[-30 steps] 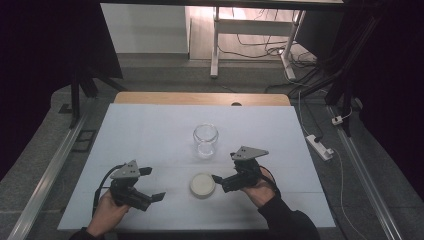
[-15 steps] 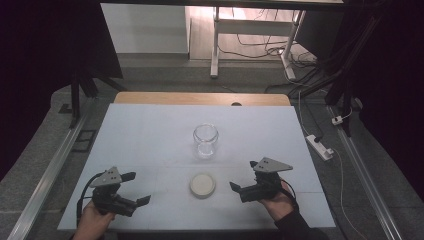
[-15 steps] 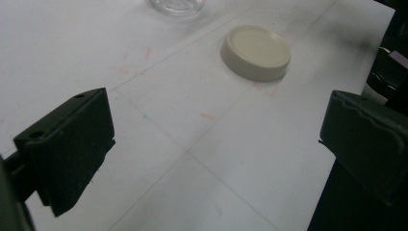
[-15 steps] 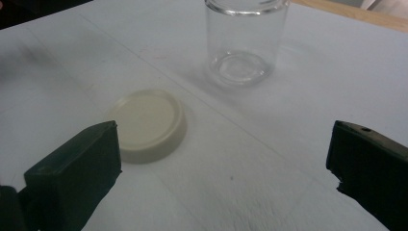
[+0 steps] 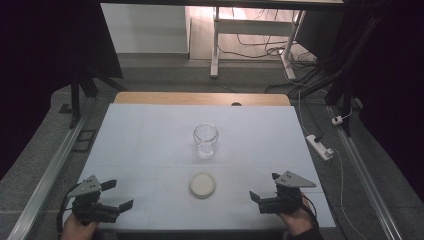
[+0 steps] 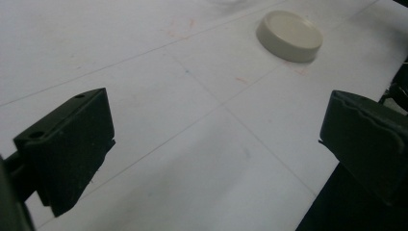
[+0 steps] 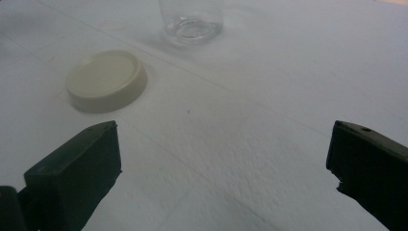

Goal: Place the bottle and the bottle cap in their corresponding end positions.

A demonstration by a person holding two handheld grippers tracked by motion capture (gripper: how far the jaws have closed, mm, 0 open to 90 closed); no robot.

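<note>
A clear glass jar (image 5: 206, 141) stands upright and lidless at the middle of the white table (image 5: 150, 135). Its cream round lid (image 5: 202, 185) lies flat on the table in front of it. In the left gripper view the lid (image 6: 289, 36) is far off at upper right. The lid (image 7: 107, 80) and the jar's base (image 7: 192, 21) lie ahead in the right gripper view. My left gripper (image 5: 118, 195) rests near the front left corner, open and empty. At the front right, my right gripper (image 5: 264, 187) is also open and empty. Both are well away from the lid.
The table's front edge runs just behind both hands. A wooden strip (image 5: 200, 98) borders the far edge. A power strip (image 5: 319, 146) and cables lie on the floor to the right. A metal rail (image 5: 47, 175) runs along the left side.
Both grippers have pulled back from beside the lid toward the front corners of the table, the left one leftward and the right one rightward. Jar and lid have stayed put.
</note>
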